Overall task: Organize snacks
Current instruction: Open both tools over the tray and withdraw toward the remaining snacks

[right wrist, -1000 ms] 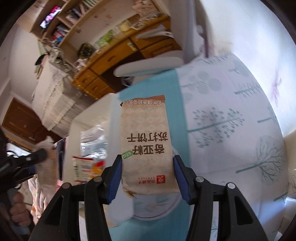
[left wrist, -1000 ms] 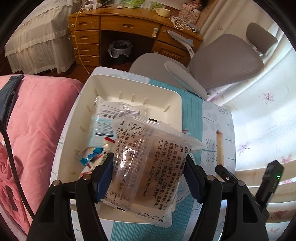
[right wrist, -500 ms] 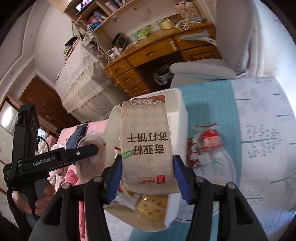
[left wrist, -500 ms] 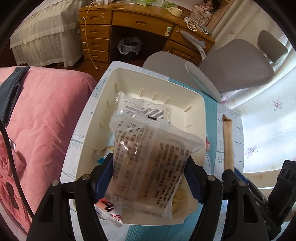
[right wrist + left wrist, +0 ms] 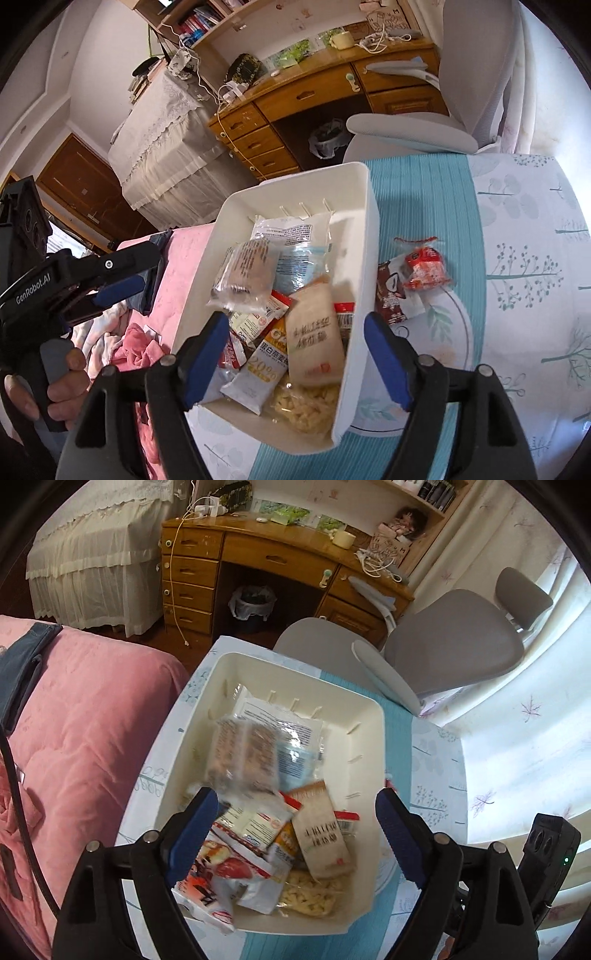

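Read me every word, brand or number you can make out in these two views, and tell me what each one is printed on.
"GenRobot.AI": on the arm of the left gripper, seen from the right wrist.
"20%": on the white and orange packet in the white bin; the characters above it are too blurred to read.
Tan cracker packet: dark characters, blurred.
Clear wrapped snack and the other wrappers: print too small or blurred.

Bin [image 5: 369, 229] on table [image 5: 517, 221], near its left edge. Snack packets [image 5: 280, 314] piled inside bin. Two packets [image 5: 410, 280] on table just right of bin. Chair [image 5: 443, 653] and desk [image 5: 273, 554] behind table; bed [image 5: 85, 731] left.
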`<state>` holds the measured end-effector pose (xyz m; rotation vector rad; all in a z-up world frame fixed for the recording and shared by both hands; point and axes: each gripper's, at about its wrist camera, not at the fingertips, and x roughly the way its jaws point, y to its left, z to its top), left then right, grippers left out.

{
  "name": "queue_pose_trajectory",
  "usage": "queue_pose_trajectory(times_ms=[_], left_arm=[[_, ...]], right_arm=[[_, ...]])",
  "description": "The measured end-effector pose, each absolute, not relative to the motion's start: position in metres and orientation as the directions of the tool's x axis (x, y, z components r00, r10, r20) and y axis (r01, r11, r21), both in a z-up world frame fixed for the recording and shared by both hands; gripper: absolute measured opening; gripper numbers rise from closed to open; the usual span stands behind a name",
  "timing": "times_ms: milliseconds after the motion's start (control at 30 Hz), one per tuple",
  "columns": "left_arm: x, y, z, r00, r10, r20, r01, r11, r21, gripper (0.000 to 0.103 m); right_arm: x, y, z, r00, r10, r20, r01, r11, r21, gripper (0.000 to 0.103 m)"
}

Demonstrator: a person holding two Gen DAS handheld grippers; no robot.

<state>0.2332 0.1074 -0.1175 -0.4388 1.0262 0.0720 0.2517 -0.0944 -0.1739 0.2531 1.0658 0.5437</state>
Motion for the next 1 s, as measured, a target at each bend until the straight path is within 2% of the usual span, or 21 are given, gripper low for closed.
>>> queue_pose_trajectory(times_ms=[467, 800, 1000], left_arm=[[0.178, 0.033, -0.119, 0.54, -0.105, -0.835, -0.285, 0.911, -0.299, 0.087], [0.137, -0.002, -0.136, 0.529, -0.028, -0.848, -0.407, 0.869, -0.283, 0.087], [0.128, -0.011, -0.142, 0.535, -0.045, -0.844, -0.41, 0.859, -0.306, 0.087]], right_arm=[[0.235, -0.141, -0.166, 0.366, 0.521, -0.771, -0.357, 0.844, 0.401, 0.077], [0.227, -0.16, -0.16, 0.417, 0.458, -0.785, -0.513, 0.832, 0.212, 0.077], [0.228, -0.162, -0.173, 0.444, 0.465, -0.766, -0.586, 0.798, 0.145, 0.077]])
